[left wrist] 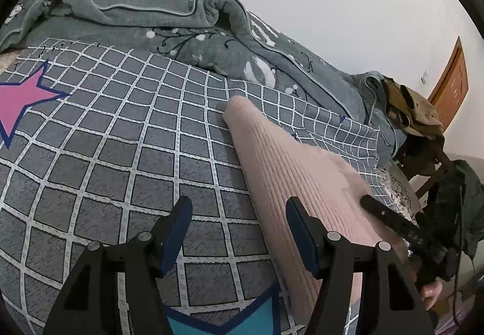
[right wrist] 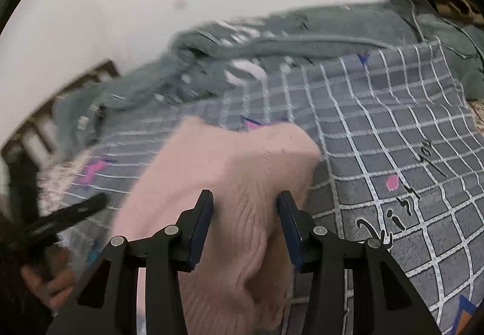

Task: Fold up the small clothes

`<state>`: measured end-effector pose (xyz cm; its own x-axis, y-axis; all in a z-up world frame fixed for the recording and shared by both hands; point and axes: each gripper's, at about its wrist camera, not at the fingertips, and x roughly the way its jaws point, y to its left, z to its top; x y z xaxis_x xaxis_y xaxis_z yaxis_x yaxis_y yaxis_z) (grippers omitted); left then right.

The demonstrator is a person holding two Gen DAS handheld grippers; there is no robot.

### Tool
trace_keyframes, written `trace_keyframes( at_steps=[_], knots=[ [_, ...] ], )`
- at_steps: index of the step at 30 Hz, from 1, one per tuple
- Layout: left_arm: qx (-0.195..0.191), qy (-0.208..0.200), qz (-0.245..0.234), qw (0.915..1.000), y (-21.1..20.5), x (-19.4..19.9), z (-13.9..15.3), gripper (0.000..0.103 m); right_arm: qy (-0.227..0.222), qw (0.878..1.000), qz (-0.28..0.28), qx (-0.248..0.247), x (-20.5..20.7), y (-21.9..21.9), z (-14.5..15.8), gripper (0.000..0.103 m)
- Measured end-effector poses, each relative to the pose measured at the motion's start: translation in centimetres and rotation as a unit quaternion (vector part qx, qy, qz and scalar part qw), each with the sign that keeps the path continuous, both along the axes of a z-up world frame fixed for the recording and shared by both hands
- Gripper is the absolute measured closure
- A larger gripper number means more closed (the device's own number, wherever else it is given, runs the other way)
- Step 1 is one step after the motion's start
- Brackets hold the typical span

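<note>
Pink sweater (left wrist: 290, 171) on script-lettered bedsheet (right wrist: 402, 202)

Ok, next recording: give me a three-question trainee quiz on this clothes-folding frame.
1. True or false: the left gripper is shut on the pink knit garment.
2. What lies between the open fingers of the right gripper? A) grey blanket B) pink knit garment C) nothing
3. What colour is the star printed on the checked bedsheet?

Key: 1 false, it is open over the sheet; 2 B; 3 pink.
</note>
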<state>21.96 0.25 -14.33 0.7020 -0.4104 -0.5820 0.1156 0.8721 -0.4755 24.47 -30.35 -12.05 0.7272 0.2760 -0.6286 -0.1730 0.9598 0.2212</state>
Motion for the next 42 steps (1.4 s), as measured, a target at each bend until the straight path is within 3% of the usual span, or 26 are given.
trace_keyframes(
  at_steps=[3, 5, 6, 7, 10, 12, 15, 21, 24, 37, 39, 42],
  knots=[
    [0.005, -0.004, -0.005, 1.0000, 0.0, -0.2, 0.1, 0.041, -0.044, 0.999, 0.002, 0.031, -1.2, -1.7, 1.2, 0.089],
    [0.001, -0.005, -0.009, 1.0000, 0.0, -0.2, 0.2, 0.040, -0.024, 0.999, -0.020, 0.019, -0.8, -2.6, 0.6, 0.092],
    [-0.005, -0.002, -0.013, 0.9999, -0.1, -0.1, 0.2, 0.040, 0.018, 0.999, -0.035, 0.014, 0.2, -2.8, -0.9, 0.093],
    [-0.010, 0.000, -0.018, 0.9998, -0.2, -0.1, 0.2, 0.040, 0.033, 0.999, -0.039, 0.019, 0.4, -2.9, -1.5, 0.093],
    [-0.029, 0.006, -0.035, 0.9989, -0.7, 0.0, 0.2, 0.040, 0.022, 0.998, -0.036, 0.049, -0.2, -3.6, -0.5, 0.085],
    [-0.038, 0.005, -0.050, 0.9980, -1.3, 0.1, 0.2, 0.039, 0.004, 0.996, -0.031, 0.085, -1.0, -4.2, 0.6, 0.067],
    [-0.044, 0.013, -0.061, 0.9971, -2.1, 0.4, -0.1, 0.039, -0.003, 0.994, -0.010, 0.112, -1.6, -3.9, 1.1, 0.057],
    [-0.089, 0.041, -0.072, 0.9925, -2.7, 1.6, -1.2, 0.038, 0.057, 0.995, -0.009, 0.080, 0.0, -2.4, -1.2, 0.052],
    [-0.097, 0.054, -0.064, 0.9918, -2.8, 2.3, -1.6, 0.036, 0.083, 0.993, -0.016, 0.083, 0.6, -3.0, -2.5, 0.041],
    [-0.111, 0.085, -0.056, 0.9886, -4.2, 5.6, -2.7, 0.033, 0.109, 0.991, 0.003, 0.071, 3.0, -1.6, -3.8, 0.040],
    [-0.110, 0.083, -0.059, 0.9887, -4.6, 5.8, -2.6, 0.037, 0.112, 0.991, 0.007, 0.078, 3.2, -1.7, -4.0, 0.040],
    [-0.095, 0.067, -0.054, 0.9918, -4.9, 5.7, -2.1, 0.053, 0.112, 0.990, 0.013, 0.082, 3.3, -1.6, -4.0, 0.041]
  ],
)
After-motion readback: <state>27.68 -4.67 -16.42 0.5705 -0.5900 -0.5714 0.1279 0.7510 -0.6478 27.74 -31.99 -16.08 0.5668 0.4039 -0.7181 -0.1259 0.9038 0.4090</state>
